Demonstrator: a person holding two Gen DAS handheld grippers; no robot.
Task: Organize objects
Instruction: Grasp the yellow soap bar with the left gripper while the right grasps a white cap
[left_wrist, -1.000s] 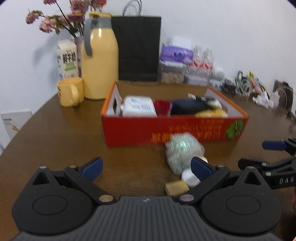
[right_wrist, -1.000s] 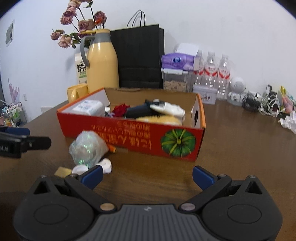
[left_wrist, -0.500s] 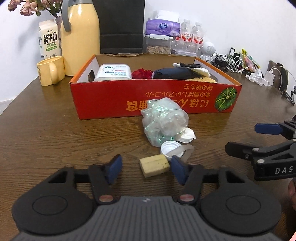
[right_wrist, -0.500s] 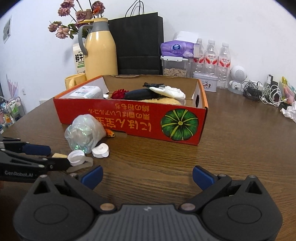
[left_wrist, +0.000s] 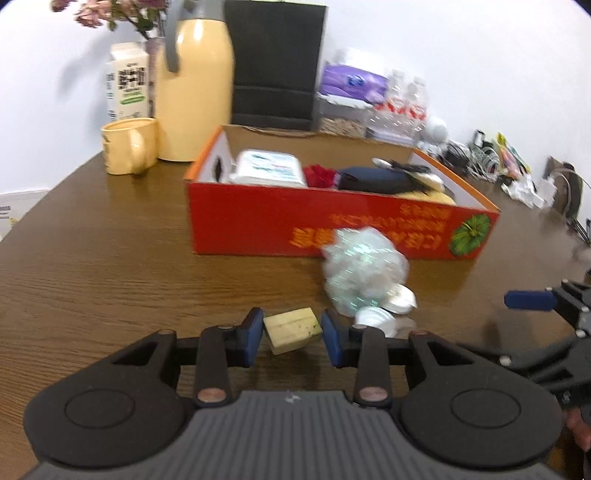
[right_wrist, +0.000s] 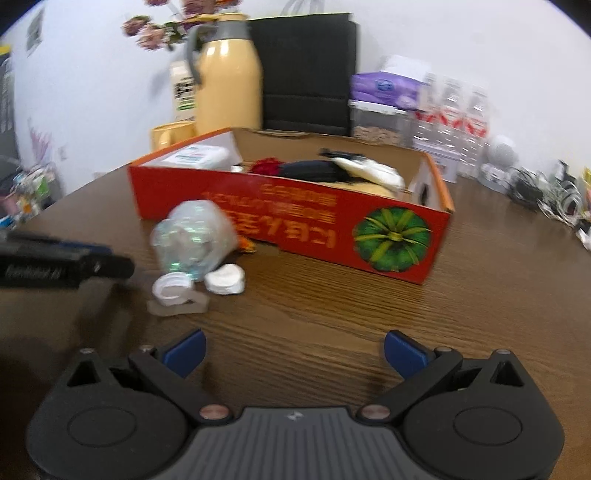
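My left gripper (left_wrist: 291, 336) is shut on a small yellow block (left_wrist: 291, 329) and holds it just above the brown table (left_wrist: 96, 266). Beyond it lie a crumpled clear plastic bag (left_wrist: 364, 275) and white lids (left_wrist: 400, 300) in front of the red cardboard box (left_wrist: 332, 232), which holds a white wipes pack (left_wrist: 267, 168), a red item and a black item. My right gripper (right_wrist: 293, 352) is open and empty over bare table, with the bag (right_wrist: 194, 236), lids (right_wrist: 225, 278) and box (right_wrist: 295, 221) ahead of it.
A yellow mug (left_wrist: 129, 150), yellow thermos (left_wrist: 194, 88), milk carton (left_wrist: 127, 83), black paper bag (left_wrist: 275, 66), tissue packs and water bottles (left_wrist: 404, 101) stand behind the box. Cables and clutter (left_wrist: 495, 162) lie at the far right.
My left gripper has closed on the yellow block and lifted it slightly. The right gripper has shifted a little, staying open.
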